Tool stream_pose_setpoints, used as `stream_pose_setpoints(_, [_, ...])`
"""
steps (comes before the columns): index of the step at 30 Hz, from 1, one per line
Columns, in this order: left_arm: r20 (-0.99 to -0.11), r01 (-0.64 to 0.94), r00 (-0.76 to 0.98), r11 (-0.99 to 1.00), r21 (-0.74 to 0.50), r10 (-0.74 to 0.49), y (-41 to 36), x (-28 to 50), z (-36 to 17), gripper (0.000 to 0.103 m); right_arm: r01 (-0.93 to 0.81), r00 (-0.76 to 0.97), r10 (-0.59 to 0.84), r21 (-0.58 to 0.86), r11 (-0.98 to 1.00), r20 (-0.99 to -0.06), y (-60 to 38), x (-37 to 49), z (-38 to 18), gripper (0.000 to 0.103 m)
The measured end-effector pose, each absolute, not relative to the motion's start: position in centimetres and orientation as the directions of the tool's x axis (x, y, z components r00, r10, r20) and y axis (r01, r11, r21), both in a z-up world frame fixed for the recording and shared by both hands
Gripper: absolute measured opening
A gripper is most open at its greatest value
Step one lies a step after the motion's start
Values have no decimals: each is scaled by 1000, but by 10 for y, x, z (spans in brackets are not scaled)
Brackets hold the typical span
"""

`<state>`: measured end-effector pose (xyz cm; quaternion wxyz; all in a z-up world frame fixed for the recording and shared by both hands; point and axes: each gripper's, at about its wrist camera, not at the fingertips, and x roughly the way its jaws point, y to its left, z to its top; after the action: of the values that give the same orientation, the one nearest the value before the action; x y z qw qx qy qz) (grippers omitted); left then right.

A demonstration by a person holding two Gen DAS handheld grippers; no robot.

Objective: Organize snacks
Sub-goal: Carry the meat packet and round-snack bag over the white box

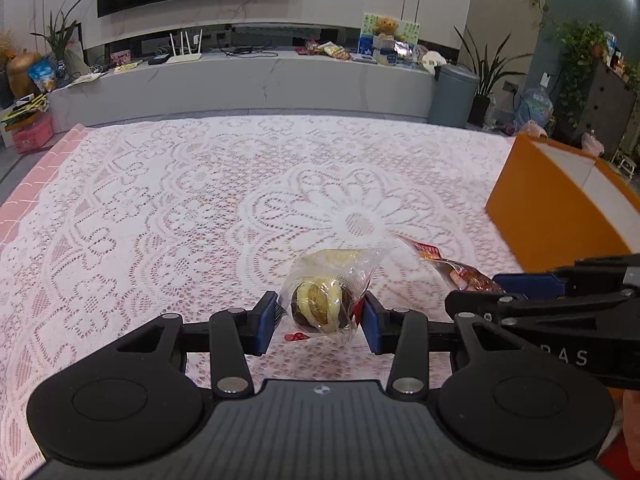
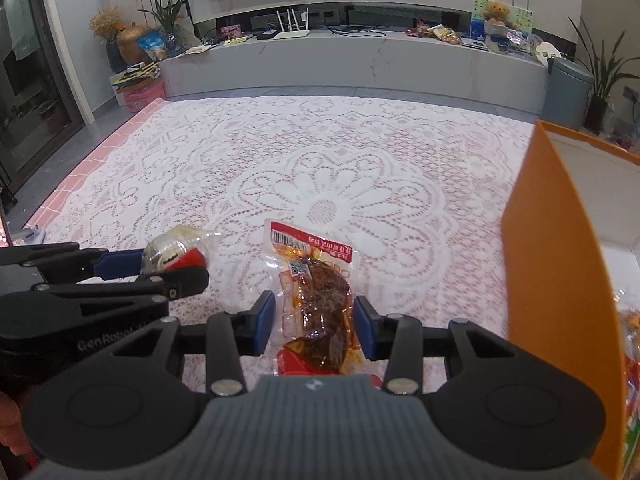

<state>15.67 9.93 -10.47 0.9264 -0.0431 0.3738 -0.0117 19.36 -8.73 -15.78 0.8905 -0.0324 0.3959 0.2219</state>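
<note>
My left gripper [image 1: 320, 318] is shut on a clear-wrapped round pastry [image 1: 322, 304], brown and cream, held just above the lace cloth. My right gripper [image 2: 314, 322] is shut on a red and clear packet of brown meat snack [image 2: 320, 296], its red printed end pointing away from me. In the left wrist view the right gripper [image 1: 520, 284] comes in from the right with the packet [image 1: 460, 270]. In the right wrist view the left gripper [image 2: 120, 262] and the pastry [image 2: 176, 252] are at the left.
An orange box [image 2: 560, 260] with a white inside stands open at the right, with more snack packets in it at the frame's edge [image 2: 630, 340]; it also shows in the left wrist view [image 1: 552, 208]. A white lace cloth [image 1: 200, 200] covers the pink table.
</note>
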Motion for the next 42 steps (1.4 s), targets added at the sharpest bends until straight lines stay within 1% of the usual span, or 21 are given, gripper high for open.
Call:
stream_pose_setpoints(3, [-691,-29,720,993,-113,-58,96,150,-98,49,-422,599,377,122,898,-706,-97,184,-150,41])
stream_pose_setpoints(7, [-696,-16,715,994,-109,-65,85,144,-85,49,-434,604,395,130,892,-692,-111,171,-134,41])
stream_pose_setpoints(13, [-681,-14,726,988,-152,-94,65,141,-51,49,-437,642,420,143,888,-641,-148,151,-99,41])
stream_pose_setpoints(18, [-640,70,751,983,-168,-163,30,143,-23,49,-421,693,380,84,903,-612,-186,143,-69,41])
stream_pose_setpoints(24, [-615,193,753,972,-133,-234,-22,155,-7,49,-378,734,291,-13,926,-614,-234,143,-49,41])
stream_pose_setpoints(29, [-607,312,733,945,-97,-305,-67,173,-4,49,-349,743,209,-102,931,-636,-268,148,-50,41])
stream_pose_setpoints(33, [-624,389,702,918,-69,-345,-98,192,-12,49,-344,722,160,-148,927,-673,-286,159,-63,41])
stream_pose_setpoints(38, [-658,447,668,894,-18,-347,-125,214,-33,49,-350,690,124,-179,920,-713,-301,177,-83,41])
stream_pose_setpoints(42, [-685,471,652,881,32,-324,-142,227,-55,49,-380,681,115,-215,900,-723,-303,190,-97,40])
